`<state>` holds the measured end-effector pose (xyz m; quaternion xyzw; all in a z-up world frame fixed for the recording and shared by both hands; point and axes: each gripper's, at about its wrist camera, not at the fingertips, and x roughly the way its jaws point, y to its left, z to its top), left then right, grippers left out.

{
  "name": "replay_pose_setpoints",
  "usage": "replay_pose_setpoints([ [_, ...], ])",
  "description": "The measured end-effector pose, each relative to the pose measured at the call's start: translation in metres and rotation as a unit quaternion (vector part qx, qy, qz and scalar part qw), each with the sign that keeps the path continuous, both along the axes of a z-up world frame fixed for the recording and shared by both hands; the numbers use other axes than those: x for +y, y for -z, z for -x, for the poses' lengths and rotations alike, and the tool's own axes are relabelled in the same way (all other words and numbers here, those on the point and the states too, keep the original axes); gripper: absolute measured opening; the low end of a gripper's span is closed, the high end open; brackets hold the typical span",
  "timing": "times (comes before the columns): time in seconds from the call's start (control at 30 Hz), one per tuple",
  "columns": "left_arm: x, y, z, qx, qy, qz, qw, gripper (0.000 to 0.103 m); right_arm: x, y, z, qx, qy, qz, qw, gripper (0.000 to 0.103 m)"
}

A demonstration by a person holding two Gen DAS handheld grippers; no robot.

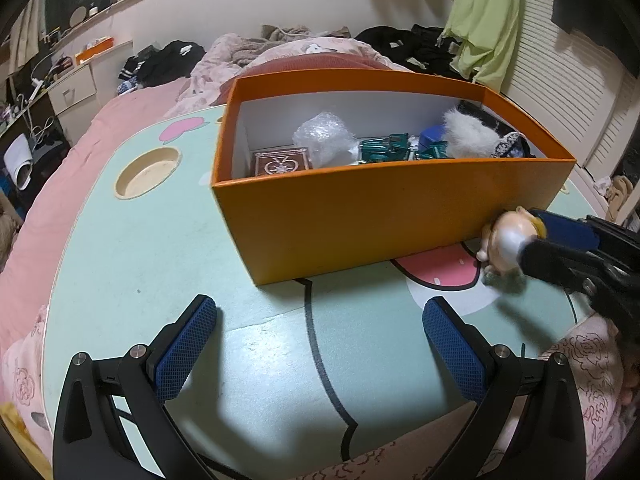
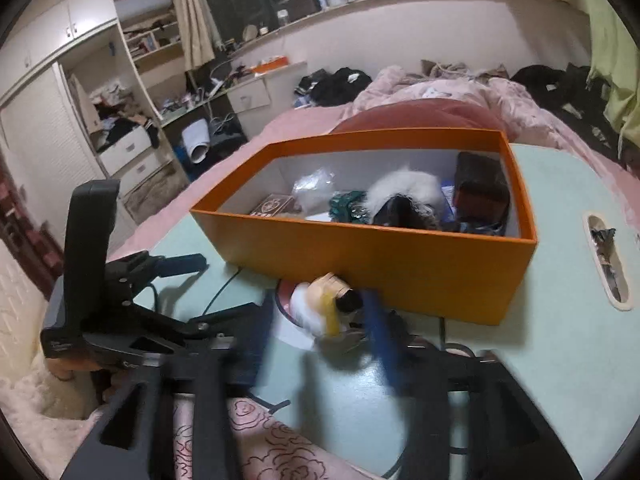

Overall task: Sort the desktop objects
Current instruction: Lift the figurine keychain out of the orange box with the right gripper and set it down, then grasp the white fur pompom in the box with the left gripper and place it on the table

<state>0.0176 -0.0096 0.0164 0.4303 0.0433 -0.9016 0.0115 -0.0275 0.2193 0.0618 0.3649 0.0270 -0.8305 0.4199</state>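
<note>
A small pale figurine (image 1: 500, 242) (image 2: 320, 304) stands on the mint-green table (image 1: 160, 272) against the front wall of the orange box (image 1: 360, 208) (image 2: 400, 264). My right gripper (image 1: 528, 236) (image 2: 320, 308) is around it, blurred. Its fingers stand apart with the figurine between them, and a gap shows on the left side. My left gripper (image 1: 320, 308) (image 2: 200, 284) hovers open over bare table in front of the box, holding nothing. Inside the box lie a brown card pack (image 1: 282, 162), bubble wrap (image 1: 324, 140), a teal toy (image 1: 386, 148) and a white furry item (image 1: 468, 136).
The table has a round cup recess (image 1: 148, 172) at the left and a slot (image 2: 608, 260) at the right. It sits on a bed with pink bedding (image 1: 48, 208) and heaps of dark clothes (image 1: 408, 46). A dark brown box (image 2: 482, 188) stands in the orange box's right end.
</note>
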Motion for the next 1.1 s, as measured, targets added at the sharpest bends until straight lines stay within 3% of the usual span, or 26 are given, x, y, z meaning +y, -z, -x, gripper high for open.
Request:
replay_pose_setpoints([
  [0.17, -0.012, -0.005, -0.011, 0.025, -0.009, -0.053, 0.9982, 0.103, 0.01, 0.016, -0.007, 0.044, 0.042, -0.097, 0.993, 0.097],
  [0.23, -0.019, -0.011, -0.019, 0.048, -0.032, -0.062, 0.9964, 0.102, 0.012, 0.016, -0.006, 0.049, 0.048, -0.099, 0.993, 0.101],
  [0.33, -0.019, -0.027, -0.032, 0.088, -0.038, -0.056, 0.9938, 0.091, 0.012, 0.017, -0.003, 0.05, 0.047, -0.097, 0.993, 0.102],
  [0.37, -0.016, -0.035, -0.033, 0.098, -0.032, -0.056, 0.9931, 0.087, 0.012, 0.018, -0.002, 0.05, 0.047, -0.098, 0.993, 0.102],
  [0.5, 0.002, -0.086, -0.012, 0.115, 0.033, -0.093, 0.9885, 0.087, 0.019, 0.02, -0.001, 0.049, 0.047, -0.092, 0.993, 0.102],
  [0.57, 0.011, -0.109, 0.019, 0.101, 0.057, -0.108, 0.9873, 0.085, 0.016, 0.019, -0.002, 0.049, 0.047, -0.091, 0.993, 0.102],
  [0.63, 0.025, -0.117, 0.062, 0.061, 0.08, -0.116, 0.9881, 0.076, 0.015, 0.017, -0.006, 0.049, 0.048, -0.091, 0.993, 0.102],
  [0.73, 0.05, -0.098, 0.113, -0.02, 0.095, -0.108, 0.9894, 0.064, 0.017, 0.017, -0.008, 0.049, 0.048, -0.087, 0.994, 0.102],
  [0.83, 0.073, -0.066, 0.138, -0.073, 0.107, -0.103, 0.9862, 0.063, 0.019, 0.016, -0.009, 0.048, 0.047, -0.081, 0.994, 0.102],
  [0.9, 0.085, -0.05, 0.144, -0.092, 0.11, -0.086, 0.9859, 0.05, 0.02, 0.016, -0.009, 0.047, 0.046, -0.079, 0.995, 0.102],
  [0.93, 0.091, -0.042, 0.146, -0.101, 0.112, -0.075, 0.9857, 0.047, 0.021, 0.016, -0.009, 0.047, 0.046, -0.078, 0.995, 0.102],
  [1.0, 0.093, -0.043, 0.144, -0.081, 0.102, -0.054, 0.99, 0.047, 0.021, 0.015, -0.009, 0.047, 0.046, -0.078, 0.995, 0.102],
  [1.07, 0.086, -0.047, 0.139, -0.066, 0.099, -0.081, 0.9895, 0.033, 0.021, 0.016, -0.009, 0.047, 0.047, -0.078, 0.995, 0.102],
  [1.1, 0.081, -0.051, 0.135, -0.061, 0.103, -0.103, 0.9874, 0.033, 0.021, 0.016, -0.009, 0.046, 0.047, -0.078, 0.995, 0.102],
])
